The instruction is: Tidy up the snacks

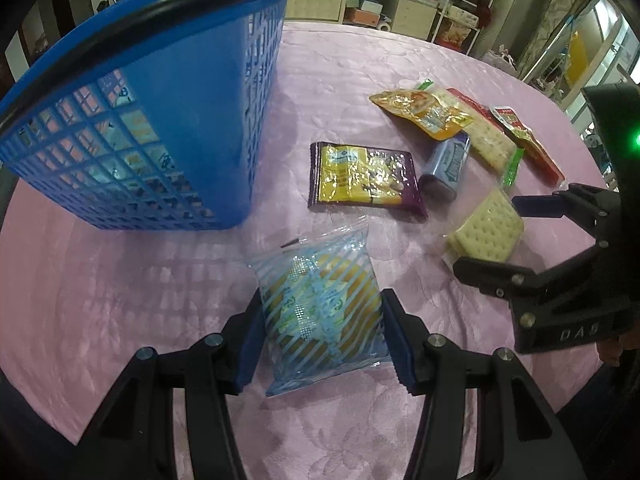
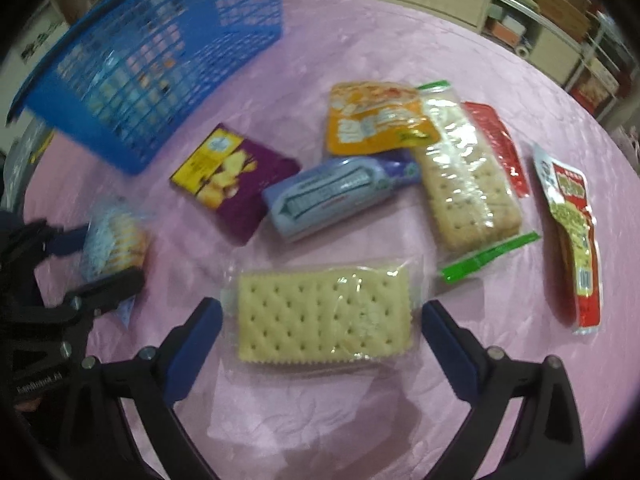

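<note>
My left gripper [image 1: 322, 334] is half open w/ pads pressed on both sides of the blue-striped cake pack [image 1: 320, 312], just in front of the blue basket [image 1: 168, 120]. My right gripper [image 2: 322, 340] is wide open, straddling a clear cracker pack [image 2: 324, 316]; pads not touching it. That pack lies well right of the basket. Purple-yellow pack [image 2: 236, 184], blue pack [image 2: 332, 196], orange pouch [image 2: 376, 120] and 2nd cracker pack [image 2: 464, 176] lie right of the basket on the pink cloth [image 1: 120, 300].
</note>
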Tool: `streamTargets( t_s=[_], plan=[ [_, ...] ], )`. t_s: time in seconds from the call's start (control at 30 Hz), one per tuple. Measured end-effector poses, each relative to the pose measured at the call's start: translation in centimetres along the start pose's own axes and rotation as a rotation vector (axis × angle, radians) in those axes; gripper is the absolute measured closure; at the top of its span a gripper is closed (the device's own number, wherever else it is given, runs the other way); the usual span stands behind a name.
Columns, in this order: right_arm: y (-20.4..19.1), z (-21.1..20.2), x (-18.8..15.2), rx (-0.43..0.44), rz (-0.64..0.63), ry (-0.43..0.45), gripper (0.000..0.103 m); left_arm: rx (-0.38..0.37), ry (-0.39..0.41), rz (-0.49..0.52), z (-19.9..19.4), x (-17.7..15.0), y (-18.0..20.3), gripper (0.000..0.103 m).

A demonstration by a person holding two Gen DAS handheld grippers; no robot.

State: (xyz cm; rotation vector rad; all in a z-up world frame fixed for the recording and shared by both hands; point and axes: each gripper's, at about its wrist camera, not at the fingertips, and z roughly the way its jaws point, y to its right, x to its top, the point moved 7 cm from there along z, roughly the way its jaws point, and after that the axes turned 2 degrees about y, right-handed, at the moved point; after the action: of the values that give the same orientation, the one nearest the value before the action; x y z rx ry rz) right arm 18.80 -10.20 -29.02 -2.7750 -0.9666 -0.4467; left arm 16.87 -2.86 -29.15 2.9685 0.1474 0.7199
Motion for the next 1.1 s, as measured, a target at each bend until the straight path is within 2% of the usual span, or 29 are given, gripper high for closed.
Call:
streamTargets(
  t_s=[0.07,0.13,0.2,0.3,0.53,0.77,1.1],
  plan=[
    [-0.5,-0.3,-0.3,-0.001,-0.016,0.008,0.008,0.0,0.0,0.0,0.0,-0.2,0.0,0.051],
    [-0.6,-0.8,-0.4,0.001,-0.022,0.017,0.017,0.003,0.0,-0.003,-0.1,-0.5,0.0,0.051],
    [-1.4,-0.9,-0.5,-0.016,-0.056,0.02,0.022,0.005,0.002,-0.006,-0.4,-0.8,0.1,0.051],
    [-2.1,-1.3,-1.2,-0.031,-0.09,0.022,0.022,0.009,0.007,-0.004,-0.7,-1.1,0.1,0.051],
    [-3.3,-3.6,-2.7,-0.046,-0.051,0.06,0.022,0.002,0.04,-0.015,-2.4,-1.0,-0.6,0.051],
    [-4.0,-7.8,-1.0,-0.032,-0.017,0.142,0.022,-0.022,0.106,-0.025,-5.6,-0.5,-1.1,0.051],
    [-6.9,-13.4,2.4,-0.035,-0.027,0.279,0.022,-0.037,0.258,-0.014,-13.0,1.5,-2.6,0.051]
  ],
)
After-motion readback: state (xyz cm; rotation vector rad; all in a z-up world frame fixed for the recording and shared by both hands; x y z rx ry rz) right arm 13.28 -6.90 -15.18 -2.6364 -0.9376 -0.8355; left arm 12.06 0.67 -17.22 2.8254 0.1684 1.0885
